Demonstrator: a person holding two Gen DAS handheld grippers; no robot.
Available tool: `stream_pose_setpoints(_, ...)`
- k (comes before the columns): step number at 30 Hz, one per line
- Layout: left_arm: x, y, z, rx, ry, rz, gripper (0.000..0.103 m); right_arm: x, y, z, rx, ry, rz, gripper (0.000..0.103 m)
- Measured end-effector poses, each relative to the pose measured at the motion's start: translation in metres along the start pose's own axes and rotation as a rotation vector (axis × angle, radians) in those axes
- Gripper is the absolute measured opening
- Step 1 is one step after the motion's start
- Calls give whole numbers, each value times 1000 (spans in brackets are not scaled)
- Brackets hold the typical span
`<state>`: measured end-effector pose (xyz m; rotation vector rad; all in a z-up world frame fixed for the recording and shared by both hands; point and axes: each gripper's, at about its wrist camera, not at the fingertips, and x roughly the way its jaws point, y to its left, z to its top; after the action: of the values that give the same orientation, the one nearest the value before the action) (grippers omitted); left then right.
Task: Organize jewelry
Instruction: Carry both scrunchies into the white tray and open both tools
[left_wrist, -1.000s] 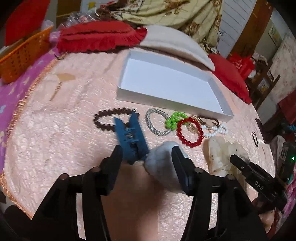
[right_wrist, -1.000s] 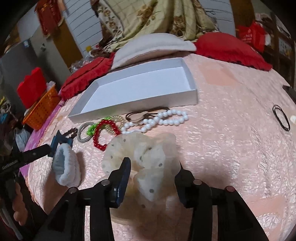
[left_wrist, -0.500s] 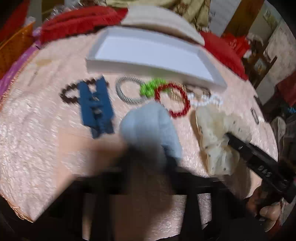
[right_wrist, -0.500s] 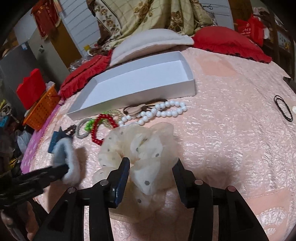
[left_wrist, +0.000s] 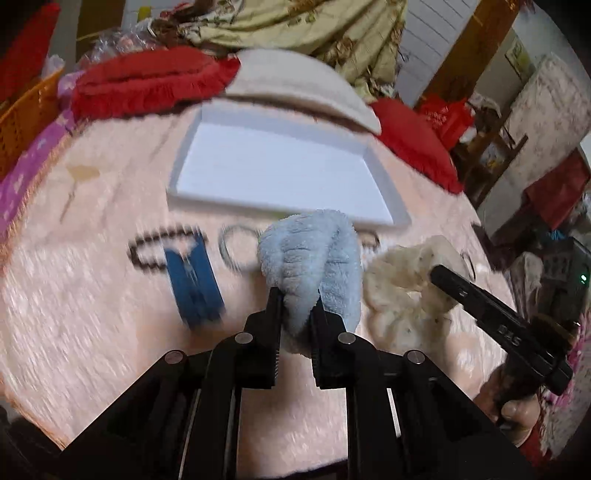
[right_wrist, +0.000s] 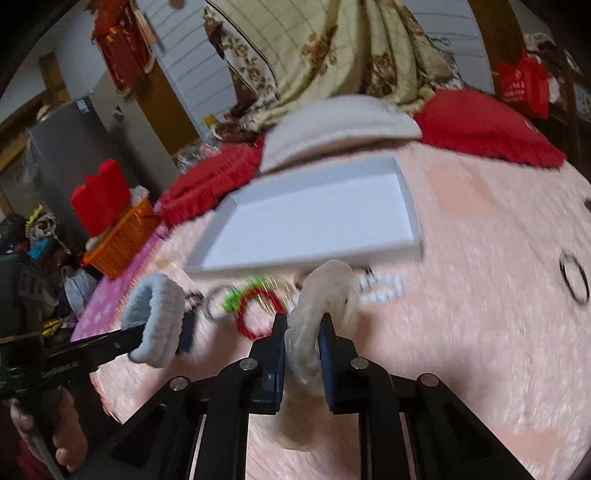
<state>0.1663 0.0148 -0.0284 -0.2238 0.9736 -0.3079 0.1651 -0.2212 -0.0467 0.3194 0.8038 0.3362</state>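
My left gripper (left_wrist: 296, 295) is shut on a fluffy light-blue scrunchie (left_wrist: 314, 254) and holds it above the pink cloth; it also shows in the right wrist view (right_wrist: 157, 317). My right gripper (right_wrist: 302, 325) is shut on a cream dotted scrunchie (right_wrist: 328, 295), lifted too; it also shows in the left wrist view (left_wrist: 402, 291). The empty white tray (left_wrist: 384, 177) lies beyond, also seen in the right wrist view (right_wrist: 410, 206). On the cloth before it lie a dark bead bracelet (left_wrist: 147, 251), a blue clip (left_wrist: 194, 280), a grey ring (left_wrist: 231, 251), green beads (right_wrist: 236, 299), a red bead bracelet (right_wrist: 255, 314) and white pearls (right_wrist: 384, 288).
A black hair tie (right_wrist: 573, 282) lies on the cloth at the right. Red cushions (left_wrist: 147, 81) and a beige pillow (left_wrist: 295, 85) lie behind the tray. An orange basket (right_wrist: 122, 240) stands at the left edge.
Both grippers have shut, the left on the blue scrunchie and the right on the cream one, and lifted them off the cloth. Both views are blurred by motion.
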Motion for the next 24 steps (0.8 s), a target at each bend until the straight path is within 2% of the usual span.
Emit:
stream_pose_setpoints(3, 1, 6, 31, -7, -26, 15, 12, 1, 8, 31, -8, -36, 34, 15)
stream_pose_setpoints(8, 24, 18, 90, 24, -51, 115, 12, 21, 23, 93, -8, -91, 71, 15)
stream_pose_setpoints(12, 63, 38, 129, 8, -36, 175, 12, 68, 35, 134, -24, -55, 68, 15)
stream_pose_setpoints(15, 92, 52, 148, 10, -15, 222, 12, 93, 35, 149, -38, -2, 50, 15)
stream_pose_setpoints(16, 101, 58, 153, 6, -2, 231, 12, 95, 32, 148, -28, 18, 61, 21)
stream_pose_setpoints(17, 110, 64, 156, -2, 14, 236, 12, 92, 27, 144, -24, 30, 76, 45)
stream_pose_setpoints(18, 120, 70, 159, -13, 34, 240, 12, 85, 21, 135, -22, 30, 82, 60)
stream_pose_setpoints(19, 128, 76, 160, -25, 54, 244, 12, 80, 14, 126, -23, 21, 70, 83)
stream_pose_setpoints(20, 135, 80, 160, -34, 68, 247, 12, 72, 7, 115, -29, 10, 47, 87)
stream_pose_setpoints(24, 149, 92, 162, -51, 81, 268, 13, 59, -15, 71, -106, 56, -85, 87)
